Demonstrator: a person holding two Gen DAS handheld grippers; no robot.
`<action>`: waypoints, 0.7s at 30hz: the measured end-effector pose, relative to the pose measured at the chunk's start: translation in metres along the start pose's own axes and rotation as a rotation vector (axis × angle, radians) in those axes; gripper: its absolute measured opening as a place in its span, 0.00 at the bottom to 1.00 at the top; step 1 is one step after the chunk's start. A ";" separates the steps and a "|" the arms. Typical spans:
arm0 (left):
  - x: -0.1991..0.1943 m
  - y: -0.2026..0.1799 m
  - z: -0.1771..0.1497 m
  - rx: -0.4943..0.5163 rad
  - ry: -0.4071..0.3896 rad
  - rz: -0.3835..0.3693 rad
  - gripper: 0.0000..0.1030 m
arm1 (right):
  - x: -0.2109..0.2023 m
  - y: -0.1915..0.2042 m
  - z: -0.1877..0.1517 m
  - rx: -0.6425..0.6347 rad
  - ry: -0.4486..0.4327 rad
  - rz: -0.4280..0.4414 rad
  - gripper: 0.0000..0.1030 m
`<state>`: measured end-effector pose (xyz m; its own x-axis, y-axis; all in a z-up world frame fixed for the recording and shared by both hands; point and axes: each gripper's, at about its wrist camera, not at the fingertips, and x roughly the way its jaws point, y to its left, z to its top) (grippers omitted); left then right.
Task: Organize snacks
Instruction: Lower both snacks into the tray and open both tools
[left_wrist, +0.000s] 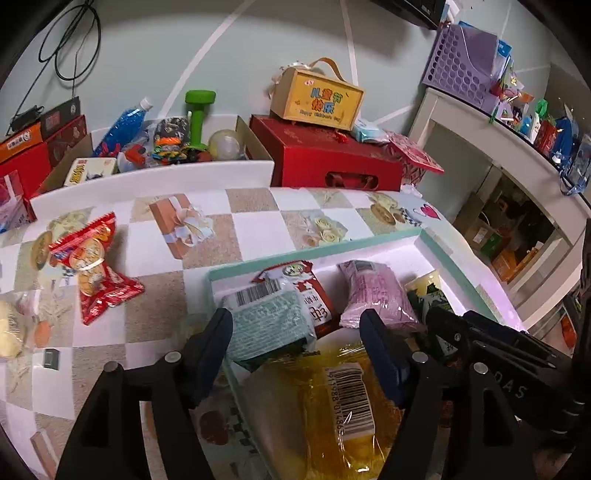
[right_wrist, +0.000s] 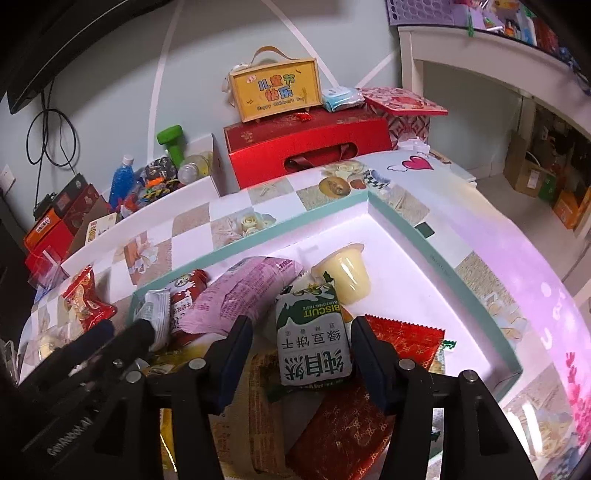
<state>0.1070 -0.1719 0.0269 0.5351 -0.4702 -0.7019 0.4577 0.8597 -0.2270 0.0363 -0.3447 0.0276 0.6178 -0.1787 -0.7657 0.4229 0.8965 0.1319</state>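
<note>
A white tray with a teal rim (left_wrist: 314, 254) (right_wrist: 295, 218) holds several snacks. My left gripper (left_wrist: 295, 328) is open around a mint-green packet (left_wrist: 269, 325); only its left finger is near the packet. Beside the packet lie a red-and-white packet (left_wrist: 314, 295), a pink packet (left_wrist: 373, 295) and a yellow barcoded bag (left_wrist: 332, 406). My right gripper (right_wrist: 303, 332) is open around a green-and-white biscuit packet (right_wrist: 314, 339), with a gap at its left finger. A jelly cup (right_wrist: 345, 273) and red gold-patterned packets (right_wrist: 343, 424) lie nearby. A red snack bag (left_wrist: 92, 269) rests on the tablecloth, left of the tray.
Behind the table stand a red gift box (left_wrist: 325, 158) with a yellow handled box (left_wrist: 317, 99) on top, and a cardboard box of toys (left_wrist: 166, 147). A white shelf unit (left_wrist: 517, 155) is at the right. A pale snack (left_wrist: 11, 332) lies at the far left.
</note>
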 end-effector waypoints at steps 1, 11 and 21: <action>-0.002 0.001 0.001 -0.003 0.002 0.011 0.76 | 0.000 0.000 0.000 -0.002 0.003 -0.004 0.60; -0.003 0.019 0.000 -0.009 0.028 0.182 0.79 | 0.009 0.005 -0.003 -0.021 0.051 -0.017 0.67; -0.008 0.019 0.003 -0.001 0.004 0.197 0.91 | 0.013 0.009 -0.004 -0.032 0.067 -0.024 0.79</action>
<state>0.1135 -0.1521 0.0296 0.6114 -0.2921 -0.7354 0.3436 0.9352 -0.0858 0.0453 -0.3373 0.0164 0.5613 -0.1736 -0.8092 0.4151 0.9049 0.0939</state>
